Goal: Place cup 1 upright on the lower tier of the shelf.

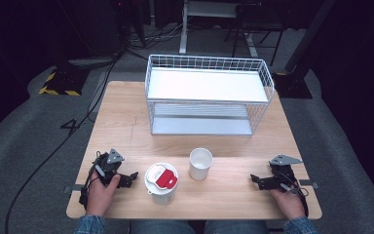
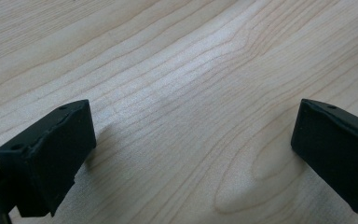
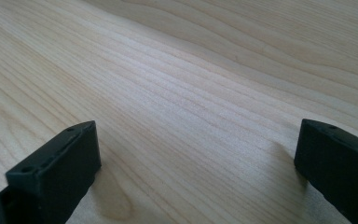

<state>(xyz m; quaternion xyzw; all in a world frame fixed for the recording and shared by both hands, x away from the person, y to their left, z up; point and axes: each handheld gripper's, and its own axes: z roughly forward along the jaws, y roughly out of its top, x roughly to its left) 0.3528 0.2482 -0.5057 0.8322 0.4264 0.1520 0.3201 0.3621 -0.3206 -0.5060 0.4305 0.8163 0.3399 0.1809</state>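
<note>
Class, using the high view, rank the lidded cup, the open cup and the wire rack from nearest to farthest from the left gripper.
From the left gripper:
1. Lidded cup, just beside it.
2. Open cup, mid-table.
3. Wire rack, at the far edge.

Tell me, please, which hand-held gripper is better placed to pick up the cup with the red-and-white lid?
Left, probably. The left hand-held gripper rests right beside the lidded cup, jaws open toward it. The right hand-held gripper lies farther away, past the open white cup.

No readable text; red label on lidded cup (image 1: pixel 161 178) too small to read.
</note>
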